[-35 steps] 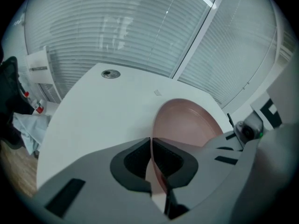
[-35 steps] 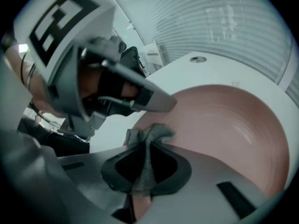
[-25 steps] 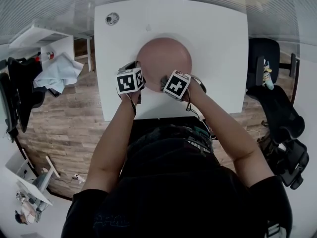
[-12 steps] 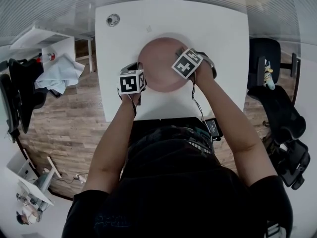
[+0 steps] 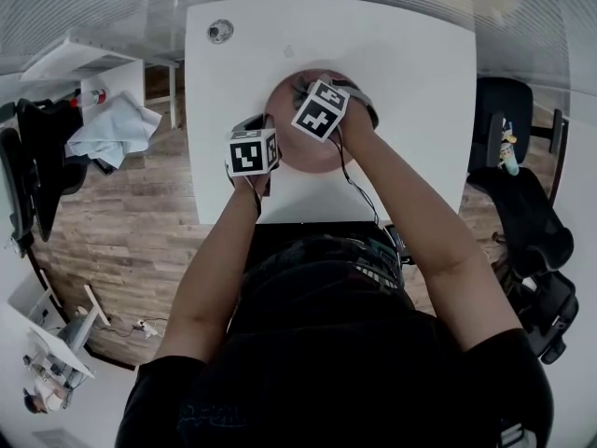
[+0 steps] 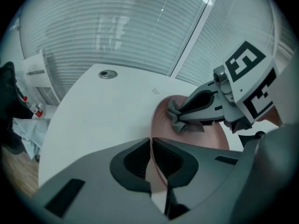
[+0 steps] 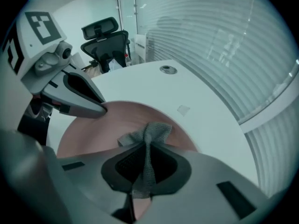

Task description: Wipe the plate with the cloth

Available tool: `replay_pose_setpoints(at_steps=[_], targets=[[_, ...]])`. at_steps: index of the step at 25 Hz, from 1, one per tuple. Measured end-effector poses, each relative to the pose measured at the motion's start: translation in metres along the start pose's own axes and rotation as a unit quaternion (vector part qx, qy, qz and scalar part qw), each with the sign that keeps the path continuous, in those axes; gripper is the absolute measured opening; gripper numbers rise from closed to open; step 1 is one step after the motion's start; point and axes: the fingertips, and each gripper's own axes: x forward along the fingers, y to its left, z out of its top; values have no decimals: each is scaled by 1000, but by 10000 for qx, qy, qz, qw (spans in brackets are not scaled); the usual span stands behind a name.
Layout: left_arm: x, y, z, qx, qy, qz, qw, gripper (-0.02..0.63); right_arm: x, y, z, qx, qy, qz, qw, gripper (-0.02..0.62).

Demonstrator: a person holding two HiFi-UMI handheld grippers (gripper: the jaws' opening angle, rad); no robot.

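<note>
Plate sits on the near half of the white table, and both grippers are on it. It's a round, smooth plate in a dull pinkish-brown, shallow, with a thin rim and a matte face, and I can make out no marks on the part that shows.

The left gripper is at the plate's near-left edge. Its jaws are clenched on the thin rim, which runs straight up between the dark ribbed pads, and the gripper tilts down onto it.

Over to the right gripper: it has the cloth pinched tight. That cloth is a small grey rag with a coarse knitted weave. One strip of it trails back through the jaws, and a crumpled bunch pokes out past the tips. From the left gripper view, the bunch presses down on the plate's surface toward the far side, with the right gripper leaning in from the right above it.

In the head view the right gripper's marker cube covers the plate's far part and the left one sits beside the near-left rim. The two cubes are close together but not touching. A round metal fitting is set in the table's far-left corner, well apart from the plate.
</note>
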Motion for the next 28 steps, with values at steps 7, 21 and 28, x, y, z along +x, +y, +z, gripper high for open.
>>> replay_pose_setpoints(at_steps=[7, 21, 28], targets=[[1, 1, 0, -10, -37, 13, 10000, 31, 1, 81, 11, -432, -356, 735, 9957, 44], [0, 0, 2, 228, -23, 9, 9997, 31, -27, 110, -92, 9, 616, 1099, 9920, 44], [1, -1, 2, 265, 5, 2, 9996, 31, -30, 26, -112, 492, 796, 228, 9953, 46]])
